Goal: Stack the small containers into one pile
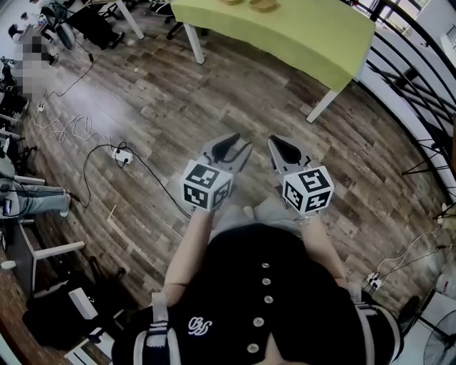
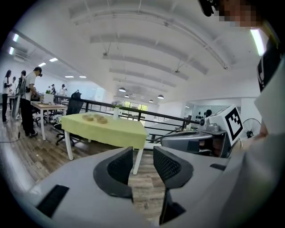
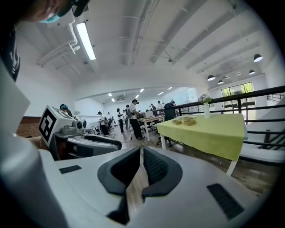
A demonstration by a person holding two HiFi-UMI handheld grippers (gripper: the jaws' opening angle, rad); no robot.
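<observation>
Several small tan containers (image 2: pixel 95 118) sit far off on a table with a yellow-green cloth (image 2: pixel 111 130). In the right gripper view the containers (image 3: pixel 186 120) lie near the table's (image 3: pixel 209 133) far end. In the head view they (image 1: pixel 262 4) show only at the top edge. Both grippers hang over the wooden floor, well short of the table. My left gripper (image 1: pixel 229 148) (image 2: pixel 143 153) is open with nothing between its jaws. My right gripper (image 1: pixel 285 150) (image 3: pixel 141 153) is shut and empty.
A black railing (image 1: pixel 420 78) runs behind the table at the right. A power strip with cables (image 1: pixel 122 153) lies on the floor to the left. Chairs (image 1: pixel 92 21) stand at the back left. People (image 3: pixel 131 118) work at desks in the distance. A white vase (image 3: pixel 206 109) stands on the table.
</observation>
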